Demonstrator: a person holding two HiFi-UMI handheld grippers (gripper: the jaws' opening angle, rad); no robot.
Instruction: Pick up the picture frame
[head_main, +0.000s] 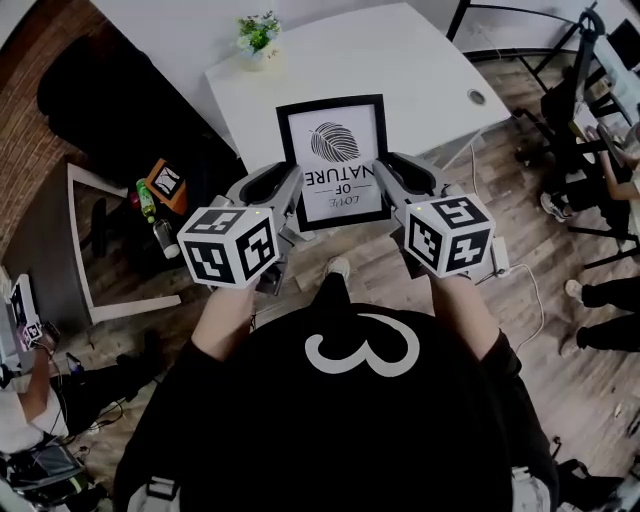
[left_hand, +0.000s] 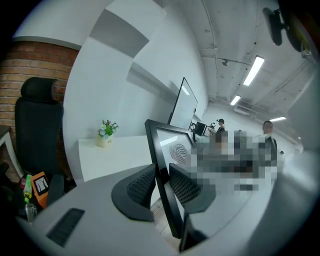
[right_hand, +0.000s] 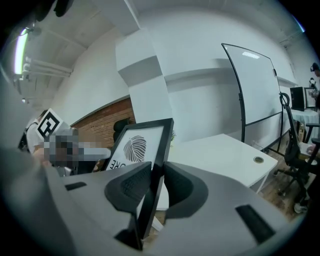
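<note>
A black picture frame (head_main: 335, 160) with a leaf print and lettering hangs in the air above the white table (head_main: 430, 70), held between both grippers. My left gripper (head_main: 292, 190) is shut on the frame's left edge (left_hand: 161, 165), one dark pad on each face. My right gripper (head_main: 385, 183) is shut on the frame's right edge (right_hand: 157, 165) the same way. In the head view the frame sits upside down to me, its print facing up and toward me. Each gripper's marker cube (head_main: 230, 245) is close to my chest.
A small potted plant (head_main: 258, 35) stands at the table's far left corner. A cable hole (head_main: 476, 97) is near its right edge. A black office chair (head_main: 110, 110) and a white side rack (head_main: 90, 250) with bottles are on the left. People's legs and chairs line the right side.
</note>
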